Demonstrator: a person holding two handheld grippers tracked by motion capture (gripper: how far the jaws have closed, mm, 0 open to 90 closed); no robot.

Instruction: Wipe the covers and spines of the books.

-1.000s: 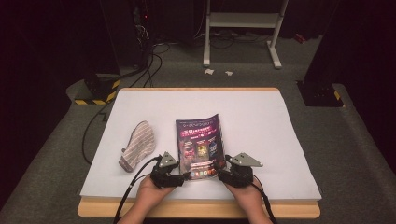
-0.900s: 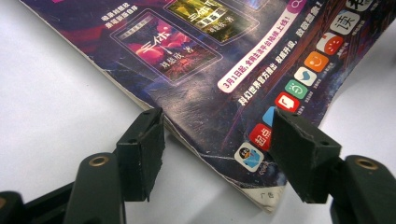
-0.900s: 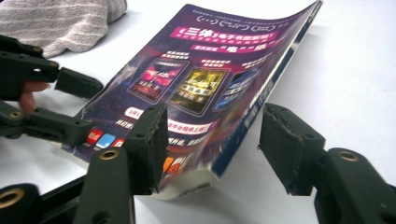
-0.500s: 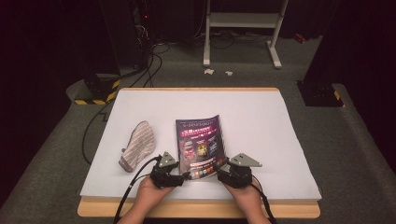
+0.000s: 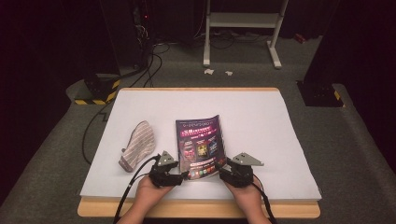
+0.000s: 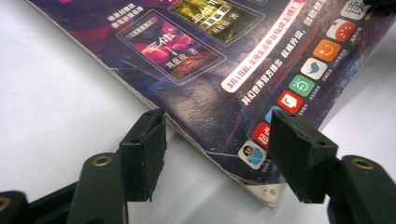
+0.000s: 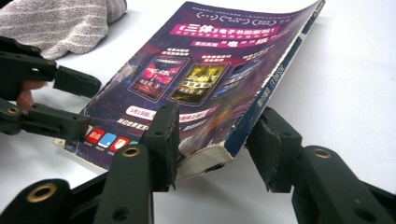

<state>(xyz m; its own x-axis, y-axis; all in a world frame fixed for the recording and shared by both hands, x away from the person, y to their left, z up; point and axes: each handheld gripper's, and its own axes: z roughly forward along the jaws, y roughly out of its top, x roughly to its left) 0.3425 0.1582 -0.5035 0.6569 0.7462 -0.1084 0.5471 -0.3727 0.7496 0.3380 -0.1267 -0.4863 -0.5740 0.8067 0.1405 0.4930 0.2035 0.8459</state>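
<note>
I have the purple, glossy paperback magazine (image 5: 201,145) lying flat near the front of the white desk (image 5: 261,121), long axis running away from me, spine to the right. My right hand-held gripper (image 7: 212,140) has just been closing around its near spine corner, not yet clamped; the left hand-held gripper (image 6: 217,154) stands open over the other near corner. I'd pinch squarely and lift evenly.
</note>
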